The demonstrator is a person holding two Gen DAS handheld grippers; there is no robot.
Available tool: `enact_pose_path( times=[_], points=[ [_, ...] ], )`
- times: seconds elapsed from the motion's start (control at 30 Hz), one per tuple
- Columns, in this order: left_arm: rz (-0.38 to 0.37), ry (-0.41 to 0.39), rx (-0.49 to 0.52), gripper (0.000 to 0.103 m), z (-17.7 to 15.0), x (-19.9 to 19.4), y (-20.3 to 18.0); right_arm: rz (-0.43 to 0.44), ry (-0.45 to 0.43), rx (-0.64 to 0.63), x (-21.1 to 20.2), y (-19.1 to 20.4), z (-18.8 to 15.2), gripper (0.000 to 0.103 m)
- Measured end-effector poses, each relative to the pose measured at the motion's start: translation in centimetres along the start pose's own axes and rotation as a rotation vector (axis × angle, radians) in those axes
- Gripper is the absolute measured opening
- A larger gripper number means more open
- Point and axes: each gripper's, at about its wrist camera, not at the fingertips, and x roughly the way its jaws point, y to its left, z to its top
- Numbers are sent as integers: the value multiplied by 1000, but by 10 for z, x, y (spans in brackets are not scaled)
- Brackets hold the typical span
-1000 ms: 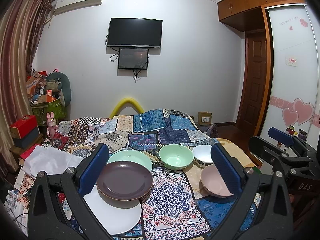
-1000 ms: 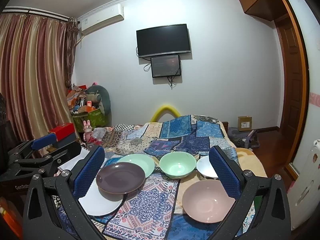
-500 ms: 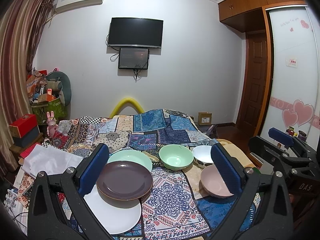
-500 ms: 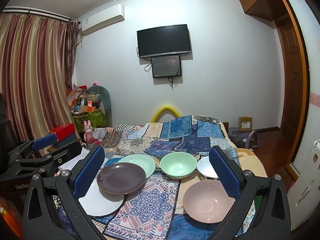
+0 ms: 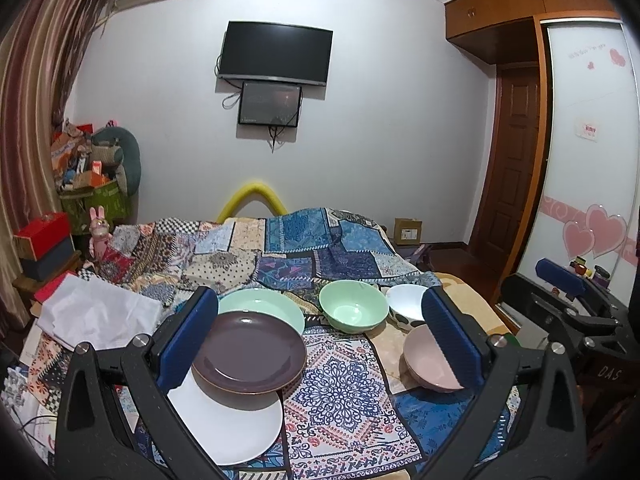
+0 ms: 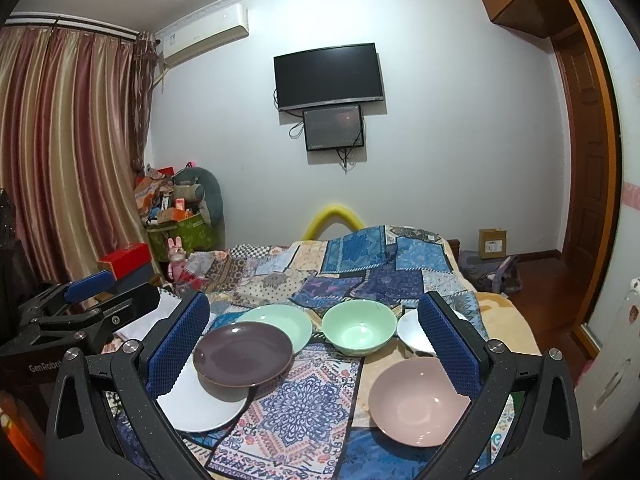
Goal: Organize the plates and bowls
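Both tongs wide open and empty above dishes spread on a soft patchwork bed.

Left tongs (image 5: 320, 340) and right tongs (image 6: 314, 346) holding nothing. Brown plate (image 6: 243, 354) overlapping white plate (image 6: 200, 404) near left, green plate (image 6: 276, 326) behind; green bowl (image 6: 357, 332) far centre, white bowl (image 6: 414, 334) half hidden, perhaps patterned, pink bowl (image 6: 420, 400) near right. Risks: brown plate sliding off when nudged; bedding sagging, tipping a bowl.

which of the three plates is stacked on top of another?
The brown plate. It rests overlapping the white plate beneath it; the green plate sits behind it on the cloth, with nothing under it.
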Motion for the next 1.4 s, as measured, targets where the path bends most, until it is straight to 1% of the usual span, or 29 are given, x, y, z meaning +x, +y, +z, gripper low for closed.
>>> enact_pose_path(
  times=[0.1,0.17,0.3,0.43,0.53,0.67,0.77,0.8,0.83,0.9,0.97,1.0,1.07,1.1,1.2,1.27,1.33,1.37,1.4],
  points=[
    [-18,19,-18,103,-3,6,12,12,19,0,8,2,-3,103],
    [-15,30,-20,103,-5,10,20,18,34,-5,15,5,-5,103],
    [28,66,-5,103,-9,20,33,37,74,-4,31,8,-11,103],
    [46,132,11,103,-12,31,53,64,120,3,46,12,-17,103],
    [90,155,22,103,-17,36,72,95,162,12,61,16,-21,103],
    [147,191,20,103,-23,47,96,108,195,19,79,20,-26,103],
    [159,235,7,103,-29,61,116,115,225,26,94,25,-30,103],
    [160,246,4,102,-30,65,121,117,234,28,101,26,-32,103],
    [165,258,2,99,-32,71,126,118,249,32,108,27,-34,102],
    [182,284,9,93,-37,82,134,117,269,38,120,29,-37,99],
    [190,313,10,92,-42,95,144,118,303,42,133,30,-42,93],
    [189,322,6,92,-44,101,148,118,318,41,139,31,-44,91],
    [181,354,-9,88,-49,116,160,111,355,31,153,34,-50,84],
    [179,367,-16,86,-51,123,165,107,369,24,159,35,-52,83],
    [166,418,-55,85,-60,148,184,95,407,-4,177,39,-60,78],
    [151,450,-78,81,-65,162,193,83,435,-21,189,42,-65,75],
    [144,478,-89,73,-69,175,201,72,462,-24,201,42,-71,73],
    [147,493,-90,72,-73,182,205,66,475,-22,206,41,-74,70],
    [146,508,-91,67,-76,188,207,59,487,-19,210,40,-77,67]
  ],
)
